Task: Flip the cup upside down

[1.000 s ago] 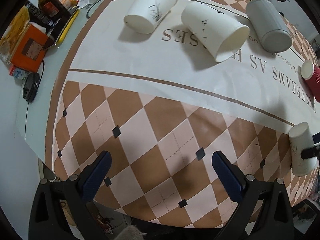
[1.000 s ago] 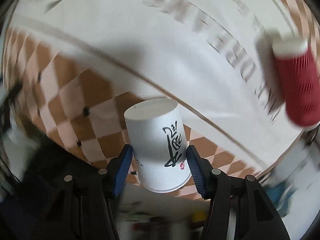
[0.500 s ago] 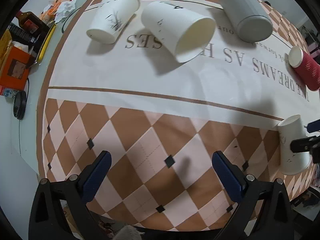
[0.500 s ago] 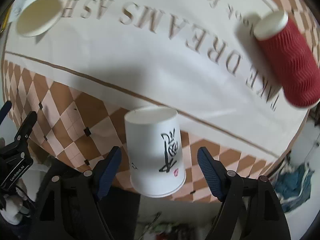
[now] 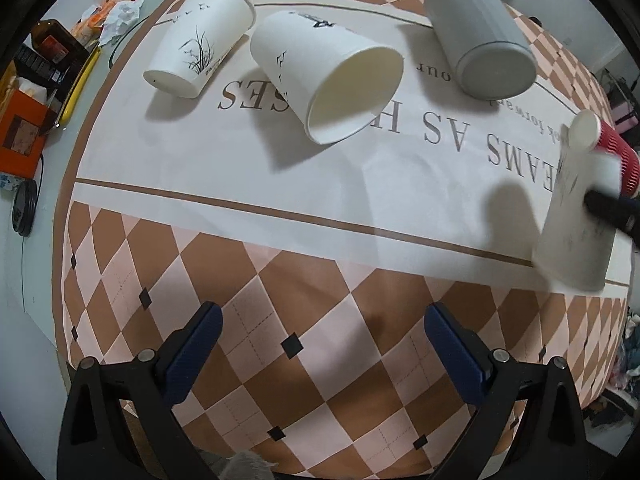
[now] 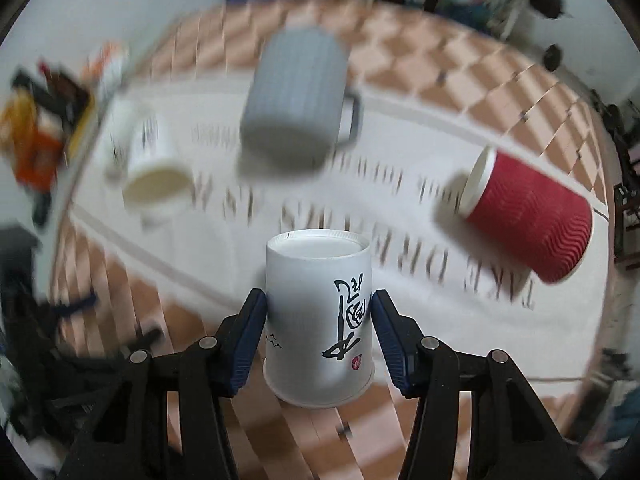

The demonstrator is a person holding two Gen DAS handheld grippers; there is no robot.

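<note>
Your right gripper (image 6: 319, 324), spread wide half a second ago, now pinches the white calligraphy cup (image 6: 319, 320) again, pads touching both walls, base pointing away. The blurred cloth suggests you are swinging it, red ripple cup (image 6: 528, 216) at two o'clock. Your left gripper (image 5: 320, 354) hangs spread and empty above the checkered tablecloth (image 5: 280, 280). The flip looks midway.

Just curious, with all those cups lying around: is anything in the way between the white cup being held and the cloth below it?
Nothing visible: the right gripper grips the white paper cup directly; the red cup lies aside.
</note>
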